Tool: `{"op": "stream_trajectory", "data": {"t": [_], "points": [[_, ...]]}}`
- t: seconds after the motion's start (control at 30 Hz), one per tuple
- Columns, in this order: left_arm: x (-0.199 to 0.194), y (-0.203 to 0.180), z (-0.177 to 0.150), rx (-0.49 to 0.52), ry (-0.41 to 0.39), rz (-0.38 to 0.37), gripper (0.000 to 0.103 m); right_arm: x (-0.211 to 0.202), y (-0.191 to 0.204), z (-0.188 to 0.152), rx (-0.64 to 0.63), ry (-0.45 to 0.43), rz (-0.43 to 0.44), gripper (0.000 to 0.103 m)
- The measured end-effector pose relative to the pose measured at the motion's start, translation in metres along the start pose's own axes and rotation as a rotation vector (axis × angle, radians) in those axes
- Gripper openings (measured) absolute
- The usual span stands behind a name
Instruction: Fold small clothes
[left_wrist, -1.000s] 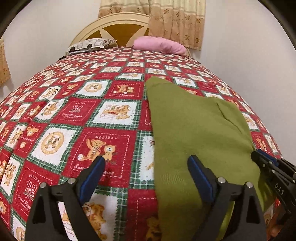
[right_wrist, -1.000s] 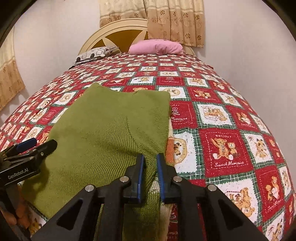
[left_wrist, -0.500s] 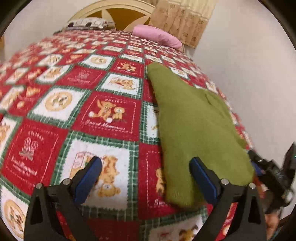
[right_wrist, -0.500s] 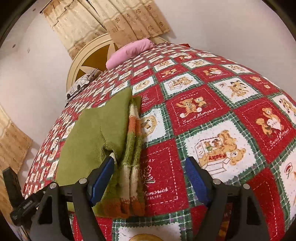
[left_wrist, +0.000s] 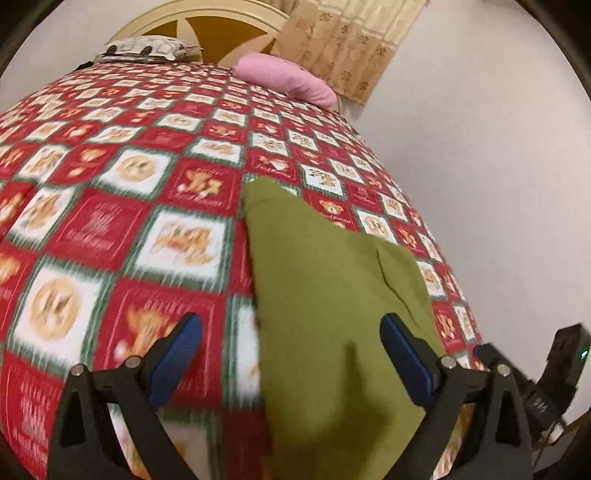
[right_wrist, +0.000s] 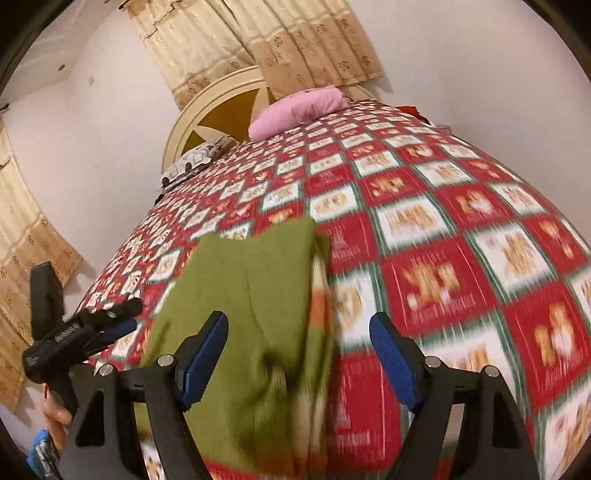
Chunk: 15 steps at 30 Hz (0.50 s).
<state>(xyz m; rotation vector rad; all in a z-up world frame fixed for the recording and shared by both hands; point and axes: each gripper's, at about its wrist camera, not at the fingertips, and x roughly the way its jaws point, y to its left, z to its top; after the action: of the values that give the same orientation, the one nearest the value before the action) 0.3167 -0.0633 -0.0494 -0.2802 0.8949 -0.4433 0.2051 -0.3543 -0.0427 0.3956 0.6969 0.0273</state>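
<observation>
Nearest, both tongs gape wide and hold nothing: the left tongs (left_wrist: 291, 354) straddle the sweater's left edge, the right tongs (right_wrist: 299, 350) its striped right edge. The green sweater (left_wrist: 325, 295) lies partly folded on the bed (left_wrist: 110, 229), near its foot. Risk, as I judge it: the views are blurred, suggesting quick movement, so a hasty pinch may catch only the top layer, or the bedspread too, and drag the fold askew. Beyond lies a pink pillow (right_wrist: 299, 110).
</observation>
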Motion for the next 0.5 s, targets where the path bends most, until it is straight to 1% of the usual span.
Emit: {"op": "stream_trajectory", "data": {"t": [0.07,0.1,0.13,0.2,0.23,0.27,0.3,0.33,0.4,0.43,0.5], "points": [[0.016,-0.002,0.006,0.009,0.022,0.012,0.099,0.021,0.001,0.013,-0.014,0.043,0.003,0.079],[0.025,-0.001,0.007,0.006,0.043,0.005,0.099,0.033,0.001,0.017,-0.026,0.068,0.004,0.079],[0.035,0.002,0.006,0.001,0.066,0.004,0.099,0.048,0.001,0.019,-0.039,0.103,0.011,0.079],[0.054,0.008,-0.001,-0.021,0.128,0.007,0.098,0.072,0.000,0.018,-0.049,0.157,0.000,0.079],[0.056,0.010,-0.005,-0.017,0.113,0.002,0.099,0.083,0.000,0.013,-0.061,0.182,0.002,0.079],[0.053,0.008,-0.009,0.010,0.083,0.006,0.099,0.091,0.000,0.008,-0.070,0.202,0.015,0.079],[0.052,0.005,-0.011,0.029,0.080,0.016,0.099,0.095,0.000,0.003,-0.078,0.204,0.025,0.079],[0.052,0.002,-0.013,0.054,0.074,0.031,0.100,0.093,0.000,0.002,-0.087,0.186,0.025,0.079],[0.053,0.000,-0.014,0.068,0.068,0.034,0.101,0.093,-0.001,0.001,-0.086,0.187,0.030,0.079],[0.054,0.001,-0.014,0.067,0.067,0.028,0.101,0.093,-0.002,0.000,-0.087,0.184,0.035,0.077],[0.053,0.002,-0.014,0.064,0.057,0.018,0.100,0.092,-0.002,-0.001,-0.094,0.184,0.061,0.067]]}}
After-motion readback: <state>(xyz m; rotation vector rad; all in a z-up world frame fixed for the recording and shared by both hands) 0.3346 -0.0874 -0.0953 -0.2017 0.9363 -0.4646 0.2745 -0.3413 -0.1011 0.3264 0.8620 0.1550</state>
